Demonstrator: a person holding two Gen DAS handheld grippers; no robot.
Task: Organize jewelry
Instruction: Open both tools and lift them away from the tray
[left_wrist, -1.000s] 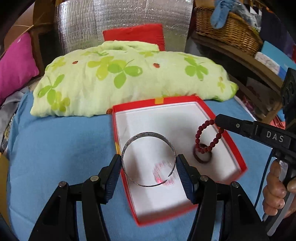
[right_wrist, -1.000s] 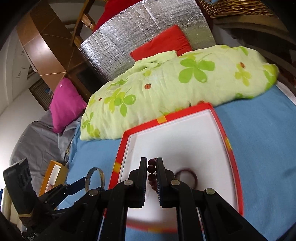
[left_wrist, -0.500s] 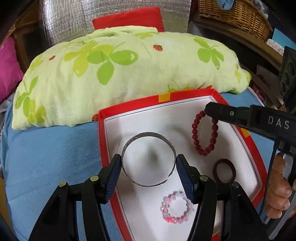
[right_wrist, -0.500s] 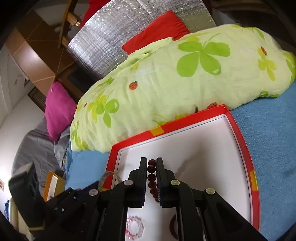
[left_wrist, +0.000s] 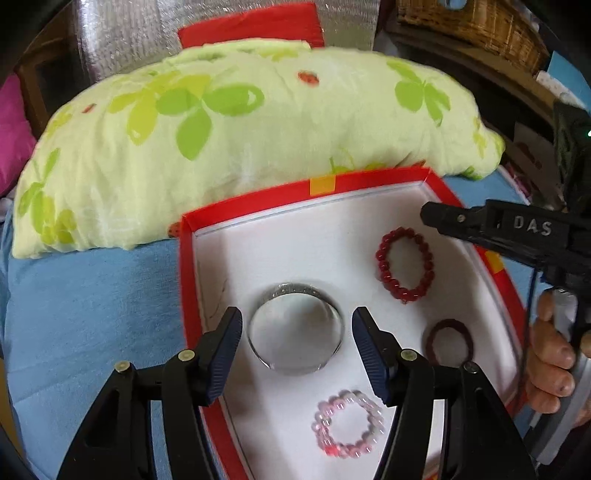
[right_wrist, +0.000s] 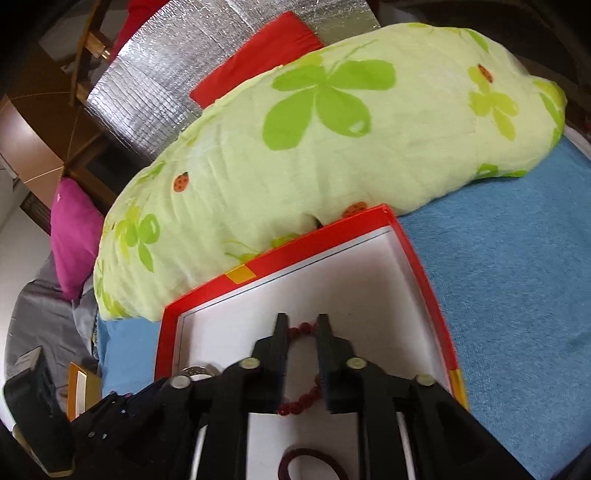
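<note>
A red box (left_wrist: 186, 258) with a white inside lies on the blue bedcover. In it lie a silver bangle (left_wrist: 295, 326), a red bead bracelet (left_wrist: 404, 264), a dark brown ring band (left_wrist: 448, 341) and a pink bead bracelet (left_wrist: 349, 424). My left gripper (left_wrist: 297, 328) is open, its fingers either side of the bangle and clear of it. My right gripper (right_wrist: 302, 326) is open just above the red bead bracelet (right_wrist: 304, 398), which lies loose in the box (right_wrist: 417, 254). The brown band (right_wrist: 314, 463) shows at the bottom of the right wrist view.
A green-flowered pillow (left_wrist: 236, 133) lies right behind the box, touching its back edge. A red cushion (left_wrist: 251, 24) and silver foil panel stand behind it. A pink cushion (right_wrist: 75, 236) is at the left, a wicker basket (left_wrist: 476, 29) on a shelf at the right.
My left gripper has lowered the bangle into the box and opened off it. My right gripper has opened and let the red bead bracelet drop onto the box floor.
</note>
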